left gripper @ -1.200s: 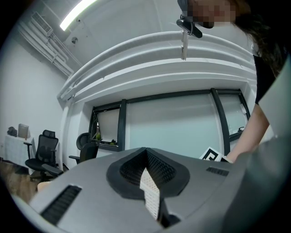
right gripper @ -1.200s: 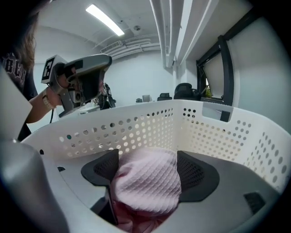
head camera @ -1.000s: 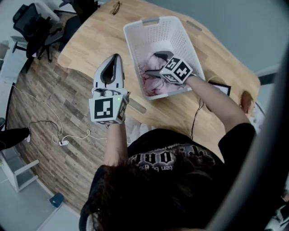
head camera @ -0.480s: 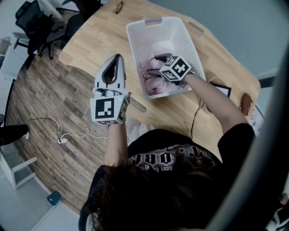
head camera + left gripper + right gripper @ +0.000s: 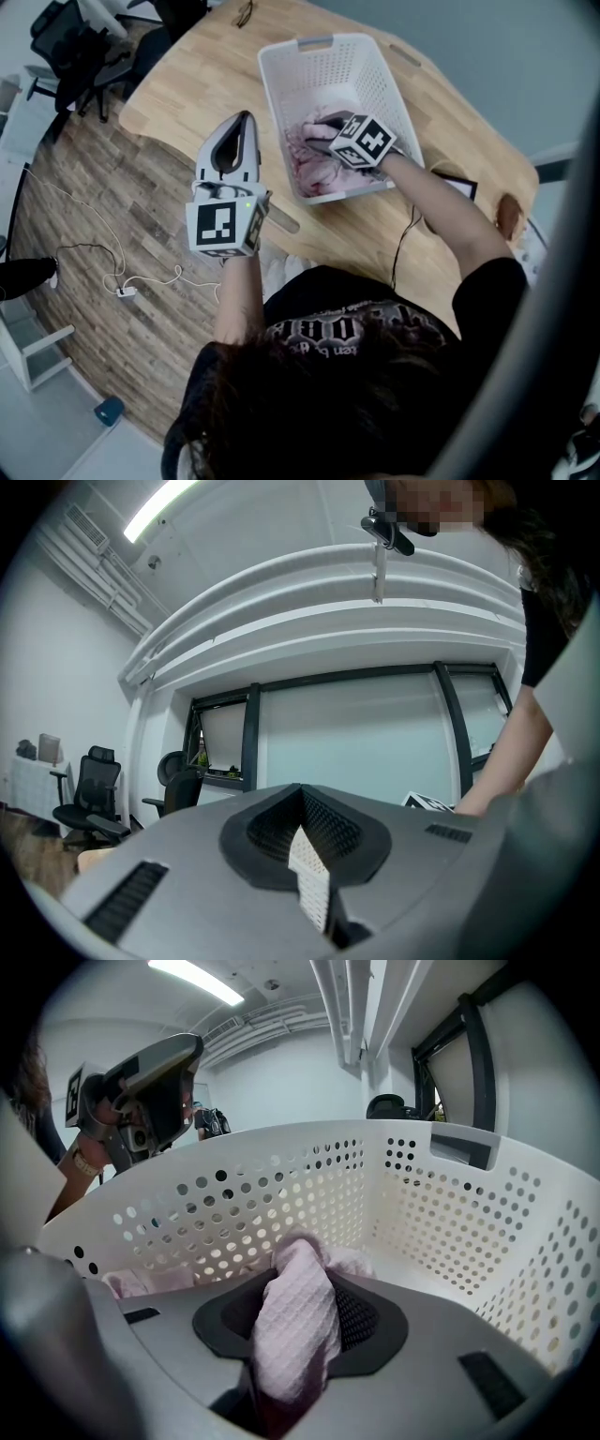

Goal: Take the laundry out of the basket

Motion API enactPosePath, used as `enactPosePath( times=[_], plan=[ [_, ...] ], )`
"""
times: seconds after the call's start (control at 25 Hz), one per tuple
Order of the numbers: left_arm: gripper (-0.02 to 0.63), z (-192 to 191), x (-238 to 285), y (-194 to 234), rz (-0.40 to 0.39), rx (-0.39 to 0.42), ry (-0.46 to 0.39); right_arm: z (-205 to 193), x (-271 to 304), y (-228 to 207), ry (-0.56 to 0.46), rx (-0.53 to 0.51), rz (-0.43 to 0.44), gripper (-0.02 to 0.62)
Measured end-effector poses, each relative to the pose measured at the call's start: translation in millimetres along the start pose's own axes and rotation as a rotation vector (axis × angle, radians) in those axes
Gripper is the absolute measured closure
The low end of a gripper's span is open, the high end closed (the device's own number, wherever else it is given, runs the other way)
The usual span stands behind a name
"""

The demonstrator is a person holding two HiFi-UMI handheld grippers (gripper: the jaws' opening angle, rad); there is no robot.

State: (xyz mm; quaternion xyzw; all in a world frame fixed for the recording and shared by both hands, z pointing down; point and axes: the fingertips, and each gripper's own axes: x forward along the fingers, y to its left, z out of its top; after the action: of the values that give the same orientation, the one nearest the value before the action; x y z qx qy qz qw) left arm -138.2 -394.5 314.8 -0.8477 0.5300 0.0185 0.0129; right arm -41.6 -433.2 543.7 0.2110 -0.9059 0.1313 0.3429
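The white perforated laundry basket (image 5: 323,47) stands on the wooden table (image 5: 187,84) with pink laundry (image 5: 314,169) in its bottom. My right gripper (image 5: 326,129) reaches down into the basket. Its jaws are closing, and a fold of pink waffle-weave cloth (image 5: 295,1321) is pinched between them in the right gripper view, with the basket wall (image 5: 450,1213) all round. My left gripper (image 5: 239,122) hovers to the left of the basket, above the table's near edge, shut with nothing in it. It points up at windows and ceiling in its own view (image 5: 302,832).
Glasses (image 5: 242,13) lie at the table's far edge. A dark tablet (image 5: 461,184) and a cable lie right of the basket. Office chairs (image 5: 66,47) stand at the far left. Cables (image 5: 122,281) trail over the wood floor. Some white cloth (image 5: 281,267) shows by my lap.
The right gripper has moved a little deeper toward the basket's far side and its jaws have closed onto the pink cloth. The left gripper has hardly moved.
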Motion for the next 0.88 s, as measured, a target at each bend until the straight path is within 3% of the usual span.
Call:
enactPosePath(
  times=[0.32,0.88],
  plan=[
    [0.606,-6.4,5.1,-1.8,-0.001,0.004,-0.004,5.5,-4.3,-2.1,-0.006,-0.034,-0.012,0.472],
    [0.606,-8.5,10.1,6.1,-0.023,0.020,-0.022,13.0,-10.3,-2.2,-0.019,-0.033,-0.031,0.480]
  ],
)
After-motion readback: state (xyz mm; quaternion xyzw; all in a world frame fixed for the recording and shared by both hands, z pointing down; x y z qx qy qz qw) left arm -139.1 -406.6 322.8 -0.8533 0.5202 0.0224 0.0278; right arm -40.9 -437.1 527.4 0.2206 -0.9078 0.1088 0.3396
